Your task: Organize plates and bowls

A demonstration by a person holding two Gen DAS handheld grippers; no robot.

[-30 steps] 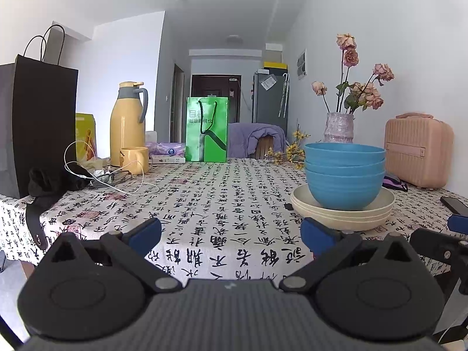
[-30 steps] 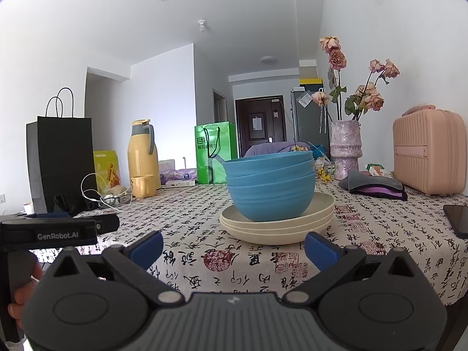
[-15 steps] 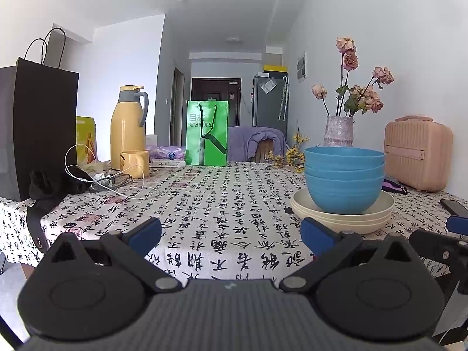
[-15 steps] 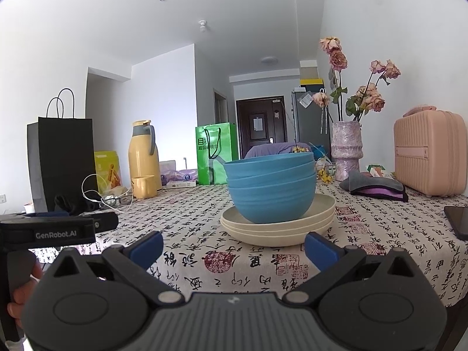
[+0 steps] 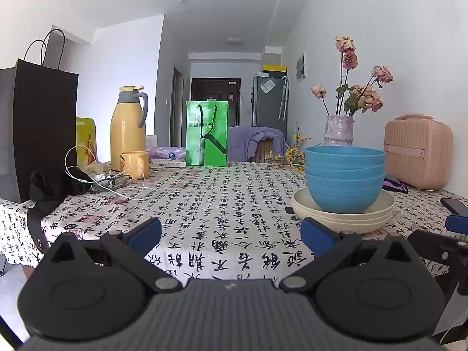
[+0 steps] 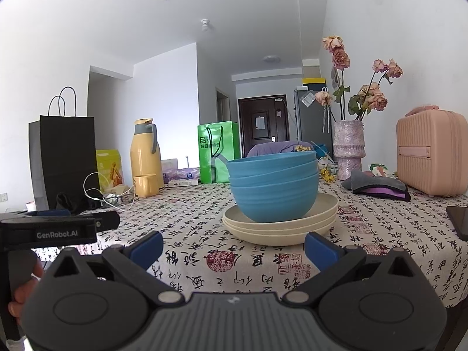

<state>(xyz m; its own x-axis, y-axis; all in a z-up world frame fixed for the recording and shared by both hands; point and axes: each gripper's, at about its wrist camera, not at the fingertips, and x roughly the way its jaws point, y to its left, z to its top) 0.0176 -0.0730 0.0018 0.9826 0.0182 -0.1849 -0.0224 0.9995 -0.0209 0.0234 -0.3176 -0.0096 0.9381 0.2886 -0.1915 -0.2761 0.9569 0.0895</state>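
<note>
A stack of blue bowls (image 5: 344,181) (image 6: 273,188) sits nested on a stack of cream plates (image 5: 343,218) (image 6: 279,228) on the patterned tablecloth. My left gripper (image 5: 231,237) is open and empty at the table's near edge, left of the stack. My right gripper (image 6: 234,247) is open and empty too, held just in front of the plates without touching them. In the right wrist view the left gripper's body (image 6: 49,231) shows at the far left, with a hand on its handle.
Behind stand a black paper bag (image 5: 35,128), yellow thermos (image 5: 127,137) and mug (image 5: 136,163), green bag (image 5: 207,133), vase of dried flowers (image 5: 339,127), pink case (image 5: 416,153), folded cloth (image 6: 377,185) and a phone (image 5: 453,206). Cables (image 5: 96,175) lie at left.
Both grippers have dropped slightly, so the table appears a little higher in each view. The bowls and plates have not moved. Both grippers stayed open.
</note>
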